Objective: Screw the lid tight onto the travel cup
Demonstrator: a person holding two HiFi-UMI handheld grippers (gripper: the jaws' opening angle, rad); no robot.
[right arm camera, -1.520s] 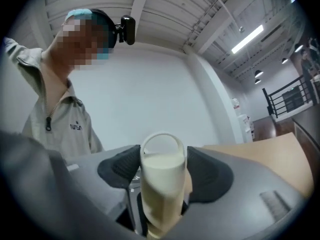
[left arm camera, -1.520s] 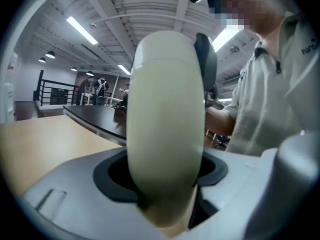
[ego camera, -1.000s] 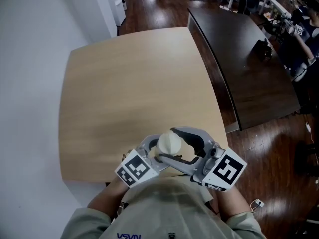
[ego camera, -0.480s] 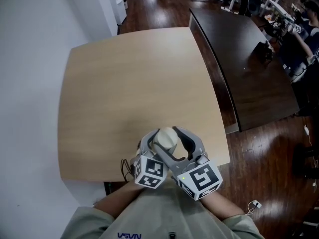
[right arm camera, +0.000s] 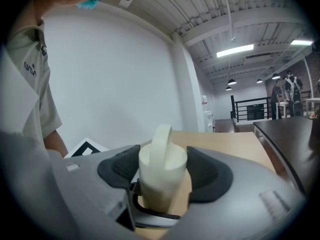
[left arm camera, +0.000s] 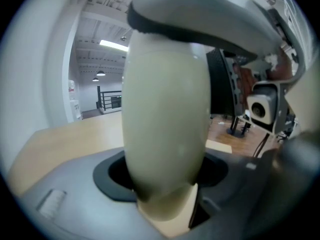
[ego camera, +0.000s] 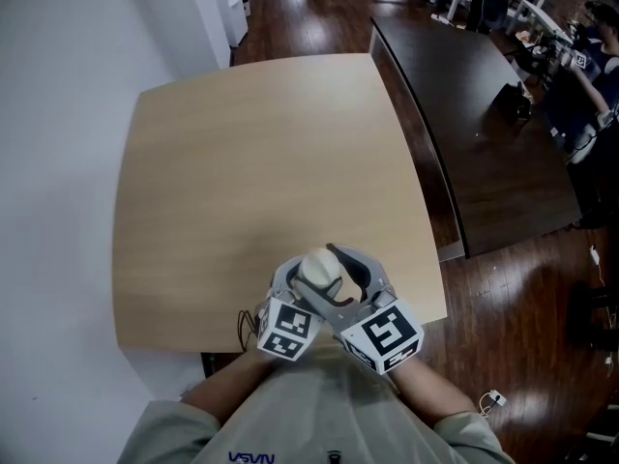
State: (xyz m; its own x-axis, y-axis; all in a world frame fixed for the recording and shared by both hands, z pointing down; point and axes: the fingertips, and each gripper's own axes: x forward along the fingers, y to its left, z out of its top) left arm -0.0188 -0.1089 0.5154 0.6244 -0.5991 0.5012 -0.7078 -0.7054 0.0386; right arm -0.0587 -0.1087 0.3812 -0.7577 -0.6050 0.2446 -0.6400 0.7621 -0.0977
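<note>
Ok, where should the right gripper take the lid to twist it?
Grip the lid by its round side wall, below the upright loop, pads on opposite sides, coming in level from the person's side. The wall is round, so pads seat evenly; the thin loop would likely flex. The right gripper looks seated so.

Head view: set above, facing forward and steeply down, with the desk spread below and its near edge close under the lens.

Left hand-held gripper view: riding low just over the desk, facing far and right, very near the travel cup filling mid-frame.

Right hand-held gripper view: equally low, facing far and left toward the white wall, close on the lid.

Shared by all three: cup and desk top. Shared by head and right views: wall and dark table.
</note>
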